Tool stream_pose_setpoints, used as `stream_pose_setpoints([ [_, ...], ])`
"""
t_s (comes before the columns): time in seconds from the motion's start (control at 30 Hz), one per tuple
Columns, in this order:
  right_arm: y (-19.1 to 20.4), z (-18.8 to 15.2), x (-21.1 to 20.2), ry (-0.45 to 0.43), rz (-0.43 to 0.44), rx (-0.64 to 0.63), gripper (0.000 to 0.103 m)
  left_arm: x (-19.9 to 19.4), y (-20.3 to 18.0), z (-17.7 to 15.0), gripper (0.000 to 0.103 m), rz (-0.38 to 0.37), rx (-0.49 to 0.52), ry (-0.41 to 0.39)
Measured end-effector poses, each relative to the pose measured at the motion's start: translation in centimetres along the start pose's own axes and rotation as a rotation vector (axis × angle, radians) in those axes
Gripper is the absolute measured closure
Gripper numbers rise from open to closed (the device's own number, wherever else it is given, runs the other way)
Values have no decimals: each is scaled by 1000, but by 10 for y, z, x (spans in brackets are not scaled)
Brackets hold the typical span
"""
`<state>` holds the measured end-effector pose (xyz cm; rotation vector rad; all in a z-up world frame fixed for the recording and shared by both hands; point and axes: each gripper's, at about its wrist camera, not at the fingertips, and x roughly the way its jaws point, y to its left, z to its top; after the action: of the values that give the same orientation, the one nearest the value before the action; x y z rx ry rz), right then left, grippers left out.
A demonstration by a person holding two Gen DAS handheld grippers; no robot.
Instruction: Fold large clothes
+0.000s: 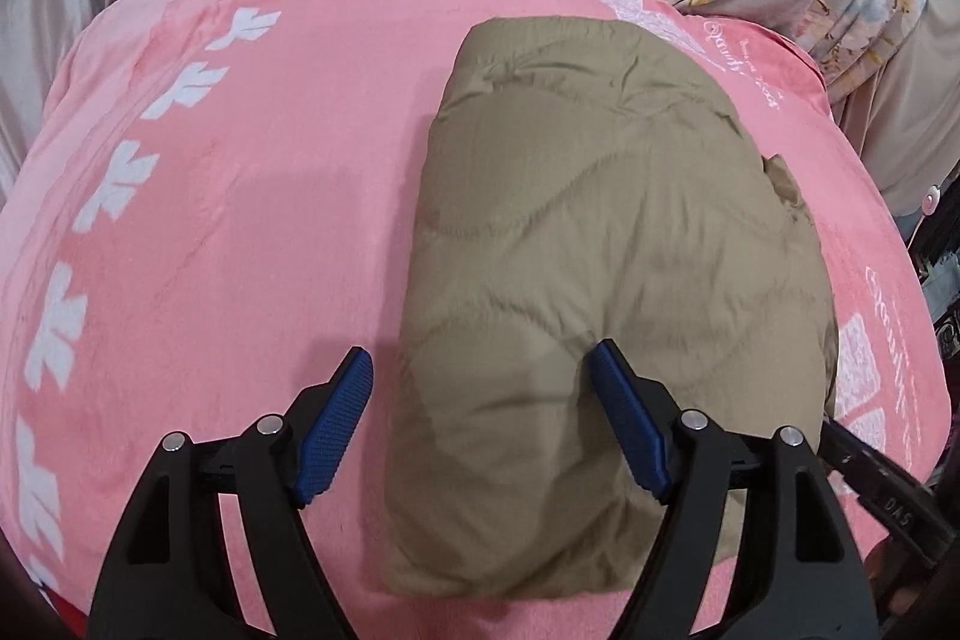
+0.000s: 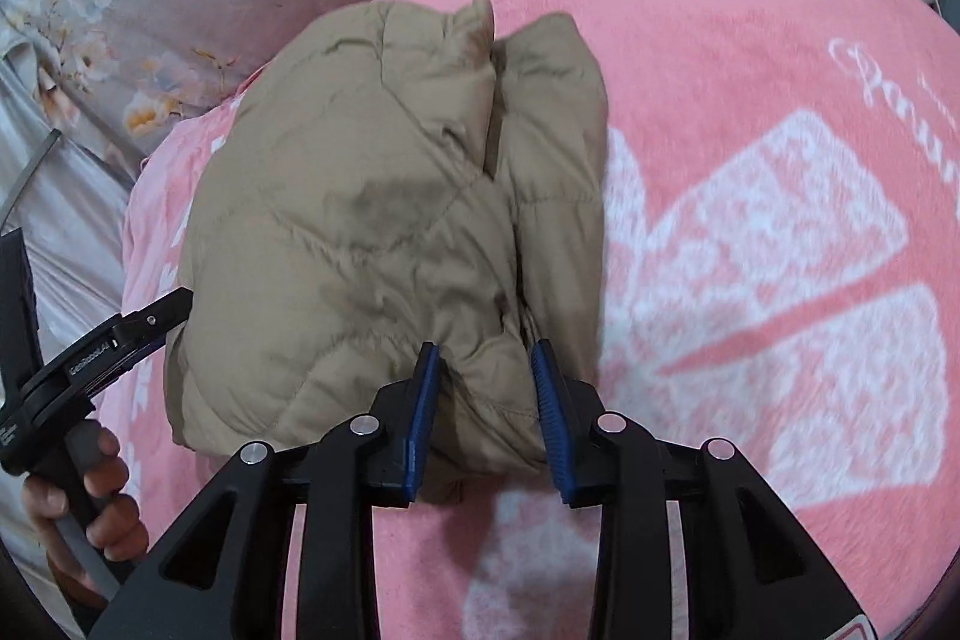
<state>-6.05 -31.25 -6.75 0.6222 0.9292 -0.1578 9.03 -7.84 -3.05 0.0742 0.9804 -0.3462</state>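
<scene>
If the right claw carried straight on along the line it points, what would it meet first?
Most likely the folded tan puffer jacket: its near edge sits between the right claw's open pads. Depth is unclear; whether the pads touch it I cannot tell. The pink blanket lies beneath.

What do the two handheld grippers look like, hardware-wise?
Both match: the left gripper and right gripper have black plastic scissor-style linkage arms with silver pivot pins, and jaws faced with ribbed blue pads. Small white lettering marks the side of each body. No cables visible.
</scene>
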Motion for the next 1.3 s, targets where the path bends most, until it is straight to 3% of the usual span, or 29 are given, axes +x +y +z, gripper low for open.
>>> stream_pose_setpoints([
  [0.07,7,-6,0,2,-1,-16,86,-4,-2,-5,30,12,13,-1],
  [0.2,24,-14,-3,5,-1,-51,93,-8,-5,-14,30,53,37,-7],
  [0.33,41,-23,-4,-9,44,-89,94,-12,-1,-16,30,93,46,-18],
  [0.47,40,-18,15,6,26,-63,95,-4,4,-17,22,99,49,-10],
  [0.77,51,-12,30,12,-15,-95,95,9,-5,-24,22,131,96,-27],
  [1.3,59,-9,43,-5,-27,-110,95,24,-1,-26,17,115,93,-30],
])
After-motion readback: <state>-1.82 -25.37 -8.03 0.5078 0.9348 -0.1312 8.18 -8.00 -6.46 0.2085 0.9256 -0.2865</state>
